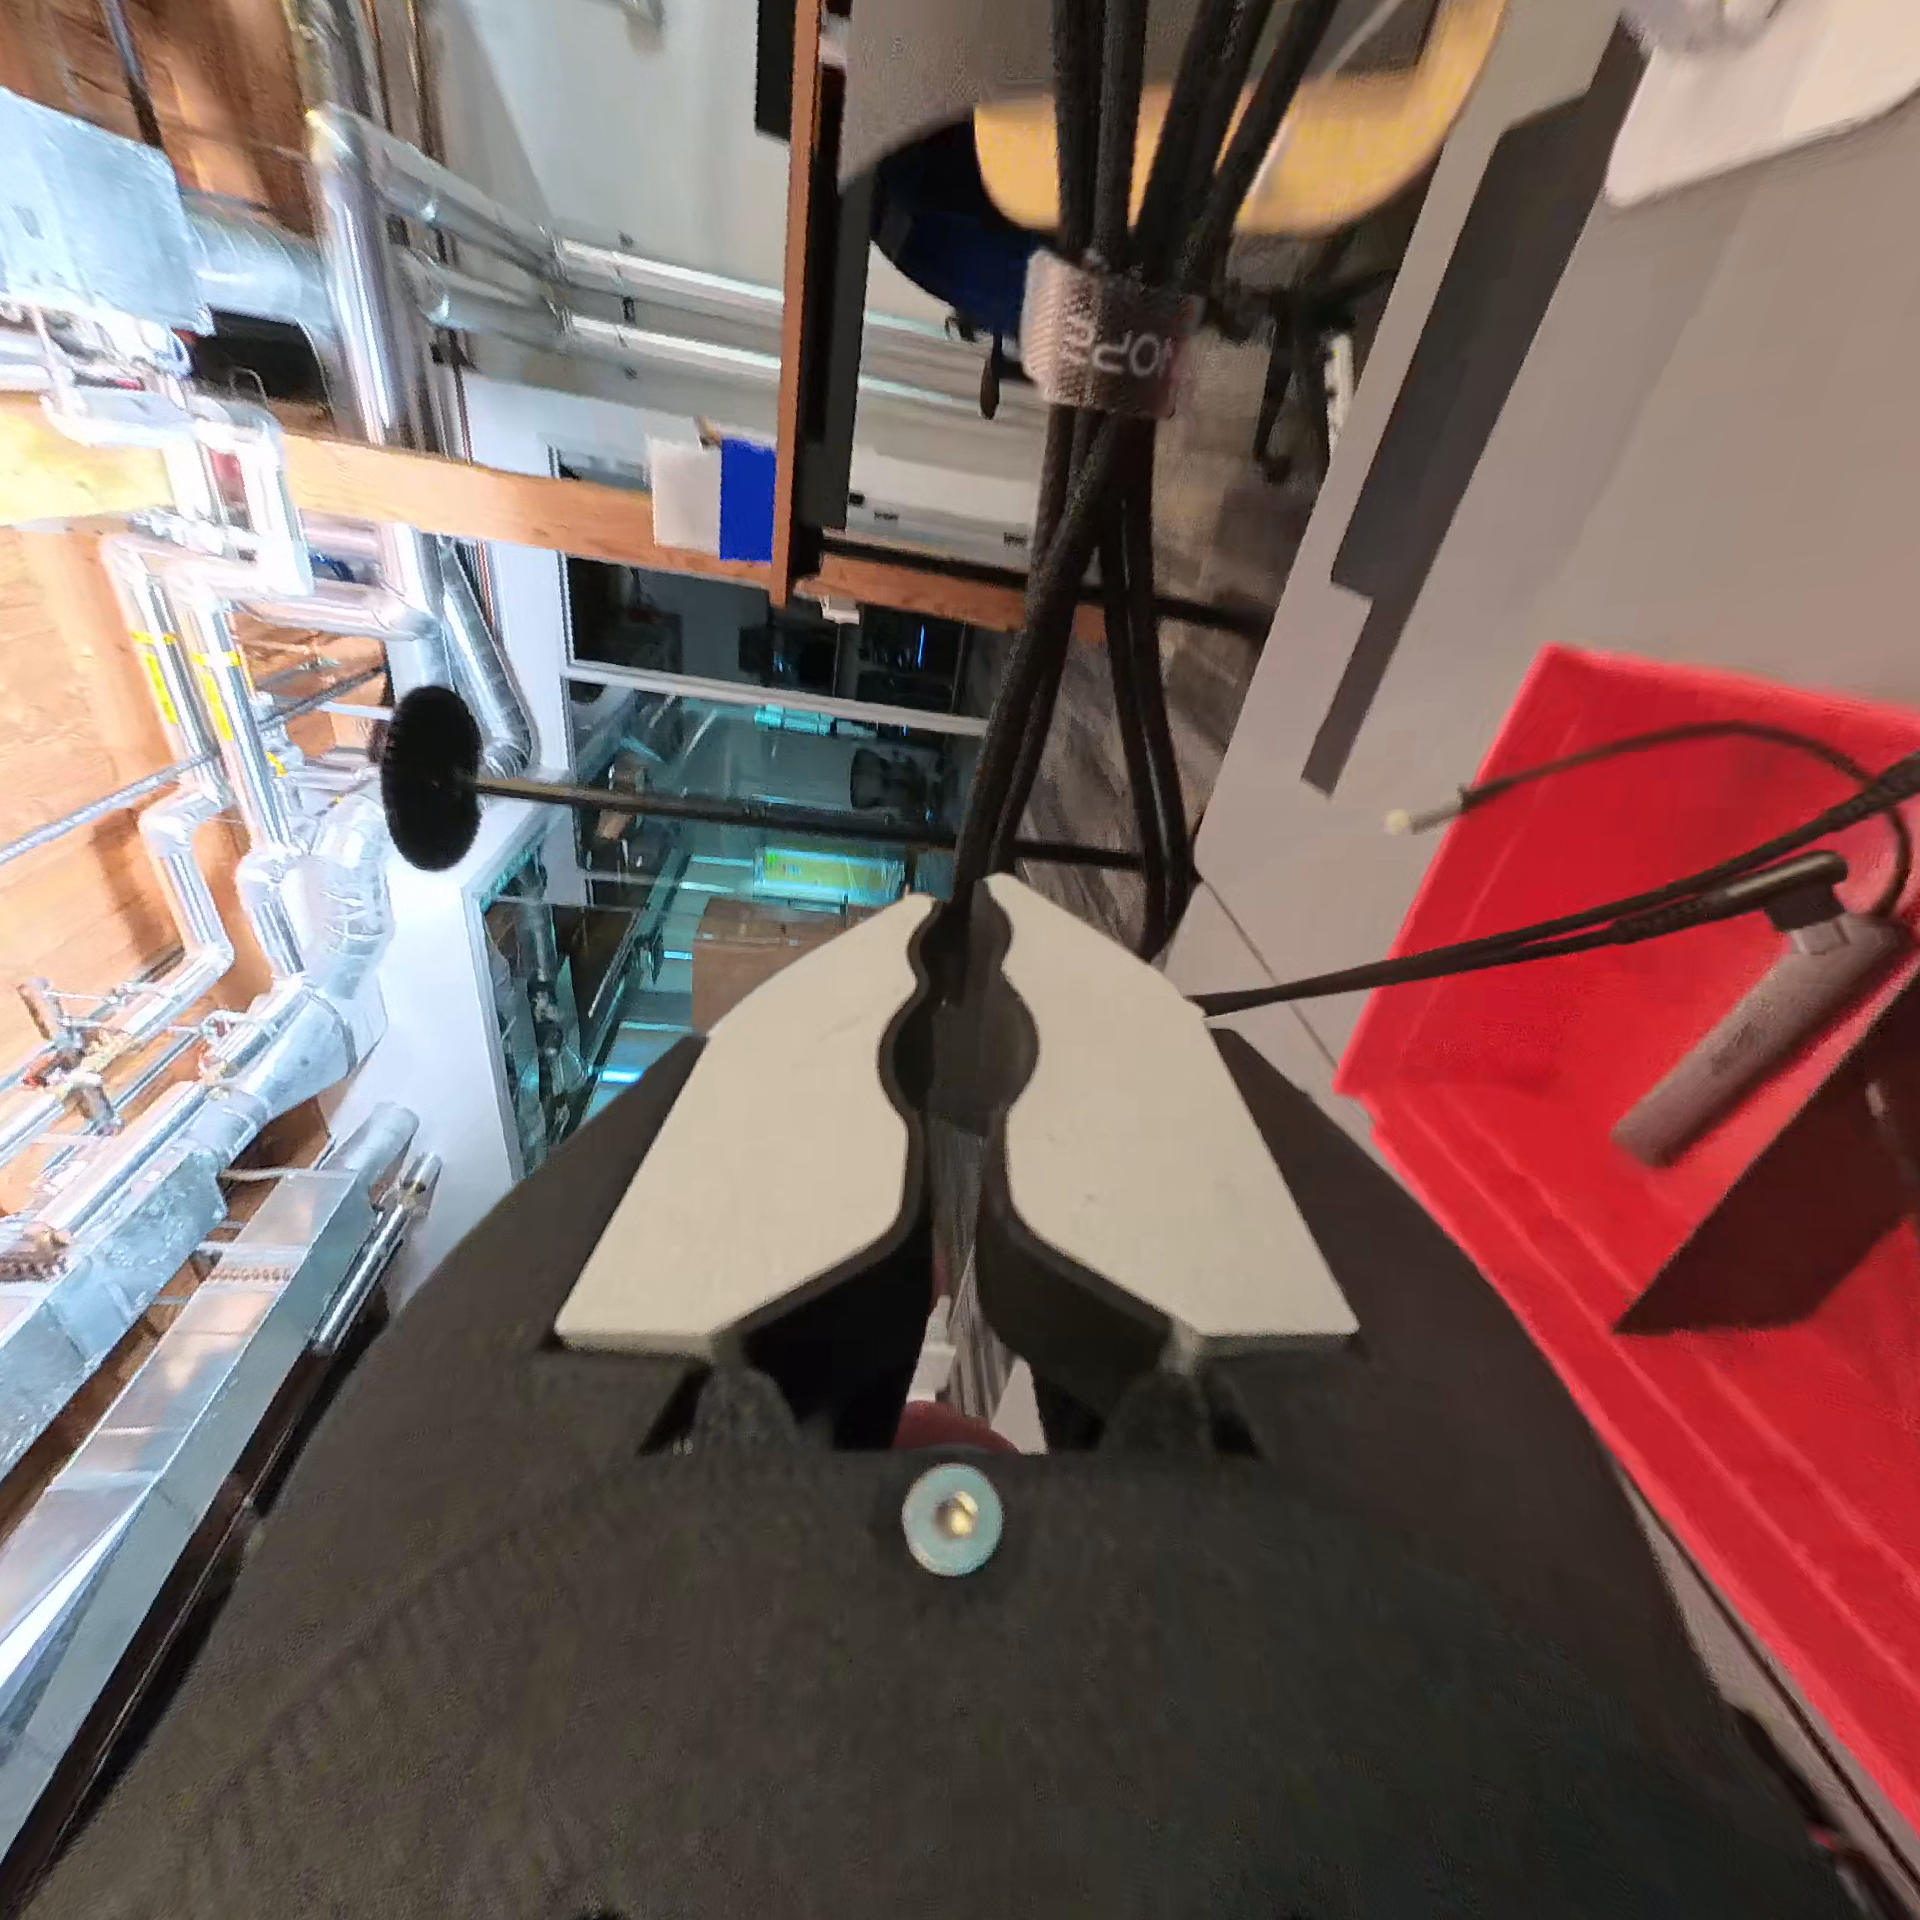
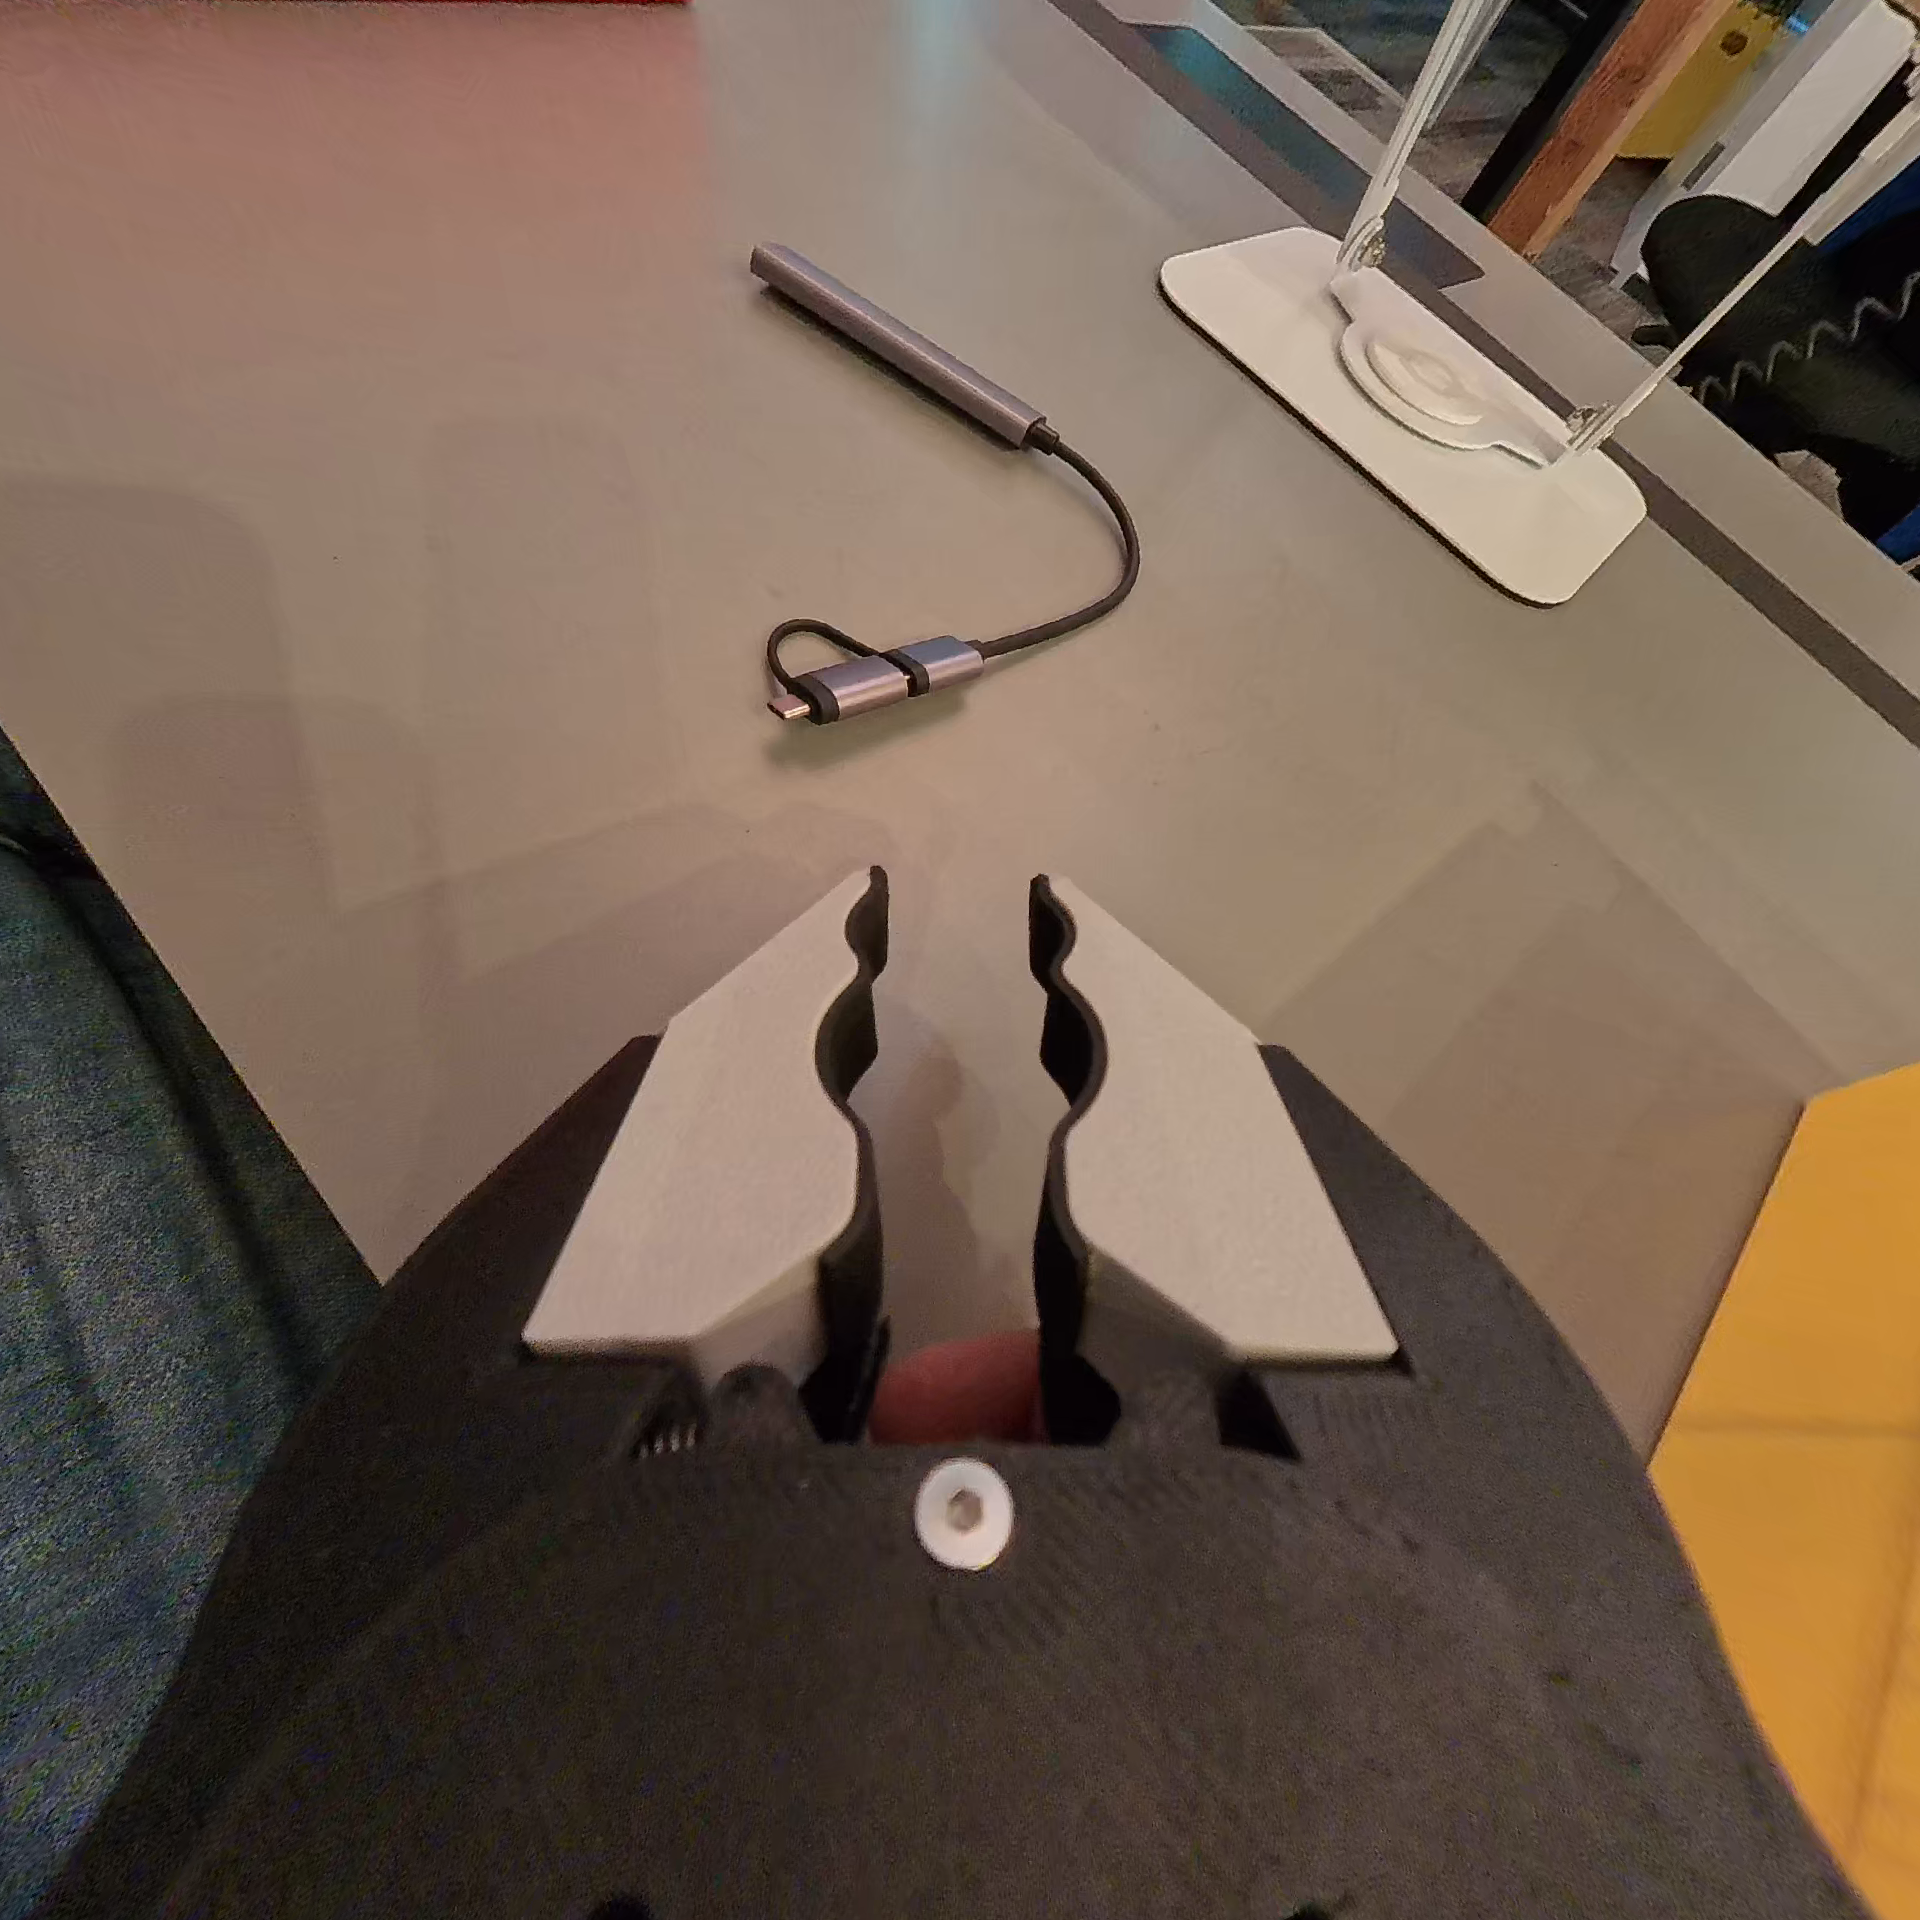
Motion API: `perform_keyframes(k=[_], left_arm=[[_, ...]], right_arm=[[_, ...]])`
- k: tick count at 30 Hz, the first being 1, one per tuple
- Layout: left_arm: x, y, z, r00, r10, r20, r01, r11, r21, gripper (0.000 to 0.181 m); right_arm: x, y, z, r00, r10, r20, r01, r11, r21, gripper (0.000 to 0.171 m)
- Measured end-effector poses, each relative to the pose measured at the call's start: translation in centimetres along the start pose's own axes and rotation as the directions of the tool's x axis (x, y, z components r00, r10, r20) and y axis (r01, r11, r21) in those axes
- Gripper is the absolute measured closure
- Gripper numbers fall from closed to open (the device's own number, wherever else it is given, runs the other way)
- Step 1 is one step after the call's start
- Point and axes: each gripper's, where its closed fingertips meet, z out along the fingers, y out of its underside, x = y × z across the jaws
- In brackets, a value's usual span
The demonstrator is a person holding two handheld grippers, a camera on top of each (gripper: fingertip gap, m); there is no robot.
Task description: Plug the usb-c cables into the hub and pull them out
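In the left wrist view, the left gripper (image 1: 961, 935) is pinched on a black cable (image 1: 1029, 665) rising to a strapped bundle (image 1: 1107, 338), with a red bin (image 1: 1662, 1039) alongside. In the right wrist view, the right gripper (image 2: 958, 883) is spread, holding nothing, above the grey table (image 2: 416, 520); the hub (image 2: 899, 343) lies ahead, well apart, its short lead curling to a connector (image 2: 873, 686)

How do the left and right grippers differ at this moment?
The left gripper has its jaws shut on a black cable; the right gripper has its jaws open and holds nothing. The left points up and away from the table; the right points down at the hub on the table. Both have the same grey fingers.
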Motion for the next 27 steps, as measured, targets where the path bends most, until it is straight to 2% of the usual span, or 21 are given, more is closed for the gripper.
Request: perform_keyframes(k=[3, 8, 12, 16, 20, 27], left_arm=[[0.6, -4.4, 0.5, 1.000, -0.003, -0.013, 0.003, 0.998, 0.070, 0.178], [4.0, -12.3, 2.5, 0.995, -0.023, -0.102, 0.041, 0.982, 0.183, 0.178], [8.3, -18.6, 4.5, 0.977, -0.025, -0.211, 0.079, 0.965, 0.251, 0.178], [13.9, -24.6, 6.4, 0.922, -0.110, -0.372, 0.228, 0.929, 0.291, 0.179], [19.0, -29.1, 7.8, 0.890, -0.108, -0.444, 0.262, 0.917, 0.301, 0.178], [24.0, -34.2, 10.1, 0.826, -0.070, -0.560, 0.282, 0.911, 0.301, 0.179]], right_arm=[[0.0, -0.1, -0.1, 1.000, -0.003, -0.002, 0.003, 1.000, 0.004, 0.147], [-0.1, -0.1, -0.1, 1.000, -0.017, -0.006, 0.017, 1.000, 0.005, 0.147], [-0.2, -0.1, -0.1, 1.000, -0.027, -0.010, 0.027, 1.000, 0.008, 0.147], [-0.2, -0.2, -0.3, 0.999, -0.030, -0.014, 0.031, 0.999, 0.020, 0.147], [-0.3, -0.3, -0.4, 0.999, -0.033, -0.014, 0.034, 0.999, 0.028, 0.147], [-0.4, -0.3, -0.4, 0.999, -0.041, -0.011, 0.041, 0.999, 0.025, 0.147]])
